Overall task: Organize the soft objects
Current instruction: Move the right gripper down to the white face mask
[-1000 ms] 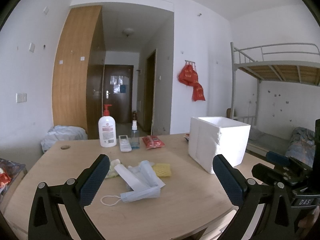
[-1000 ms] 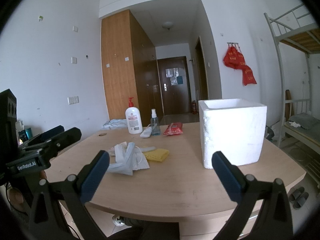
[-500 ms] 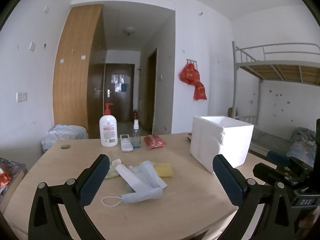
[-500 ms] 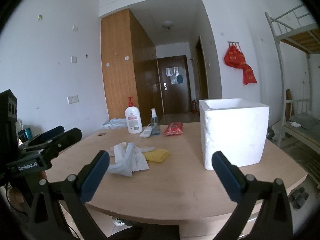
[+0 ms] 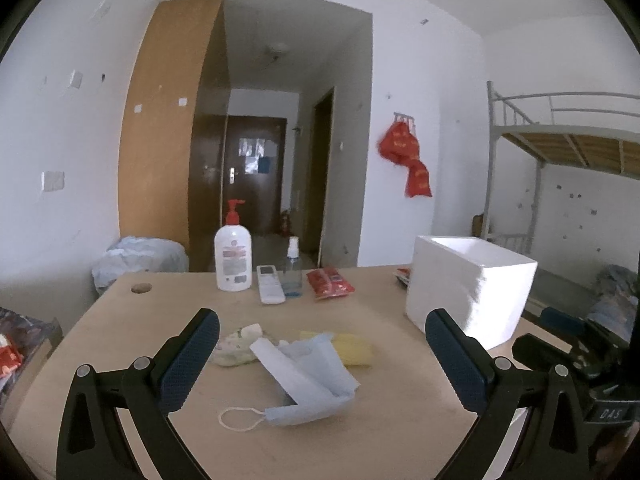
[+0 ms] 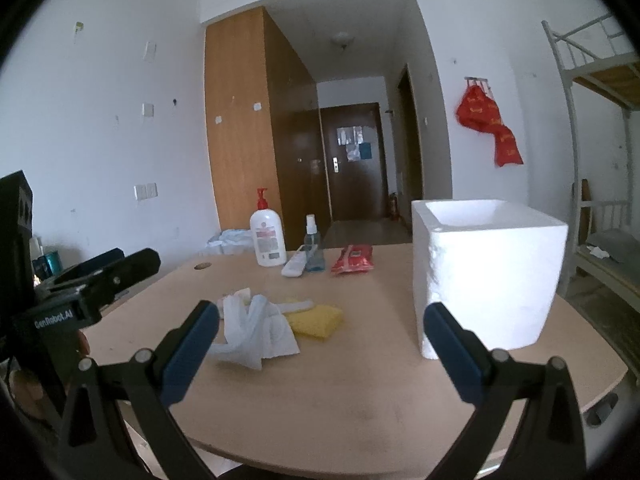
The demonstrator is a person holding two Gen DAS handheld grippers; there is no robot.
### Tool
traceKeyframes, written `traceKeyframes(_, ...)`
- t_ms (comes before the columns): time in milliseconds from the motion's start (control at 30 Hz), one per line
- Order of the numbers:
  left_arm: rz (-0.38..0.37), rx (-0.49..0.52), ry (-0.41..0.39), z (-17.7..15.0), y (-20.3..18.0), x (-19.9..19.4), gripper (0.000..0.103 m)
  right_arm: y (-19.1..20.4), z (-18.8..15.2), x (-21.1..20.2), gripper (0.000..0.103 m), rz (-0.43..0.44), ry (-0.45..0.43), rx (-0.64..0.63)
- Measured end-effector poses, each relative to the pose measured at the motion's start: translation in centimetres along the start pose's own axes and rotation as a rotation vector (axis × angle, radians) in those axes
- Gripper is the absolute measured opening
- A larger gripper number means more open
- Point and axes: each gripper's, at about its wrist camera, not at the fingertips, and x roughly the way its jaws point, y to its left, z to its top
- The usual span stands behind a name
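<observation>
- Two grippers hover at the near edge of the table, and we read both as empty: the left gripper has its jaws spread wide, and the right gripper is just as wide apart, with nothing between its pads.
- We judge the task to be at its opening step, approach before a first pick, since all the soft things lie loose on the table and none shows in the white foam box.
- The soft pile sits mid-table, left of the box and well apart from it: a blue face mask nearest us, a yellow sponge just behind it and touching, and a crumpled pale cloth to its left.
- The mask lies folded over itself; in the left wrist view its lower long edge runs roughly left to right, with the ear loop trailing towards our left.
- The sponge's long axis also runs left to right, across our line of approach.
- Next, we think one gripper must drop low over the mask and close across its short width, then carry it to the box's open top.
- The thin mask may slide rather than lift.
</observation>
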Motion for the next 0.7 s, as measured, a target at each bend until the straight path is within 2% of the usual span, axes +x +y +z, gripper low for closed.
traceKeyframes(467,0.075,-0.014,0.074,1.2,3.4,4.1,0.103,0.1,1.1,5.5,0.103,0.105,0.096,0.010)
traceKeyframes(700,0.098,-0.041,0.150,0.4,5.3,6.2,0.103,1.0,1.1,8.3,0.103,0.136,0.151,-0.021)
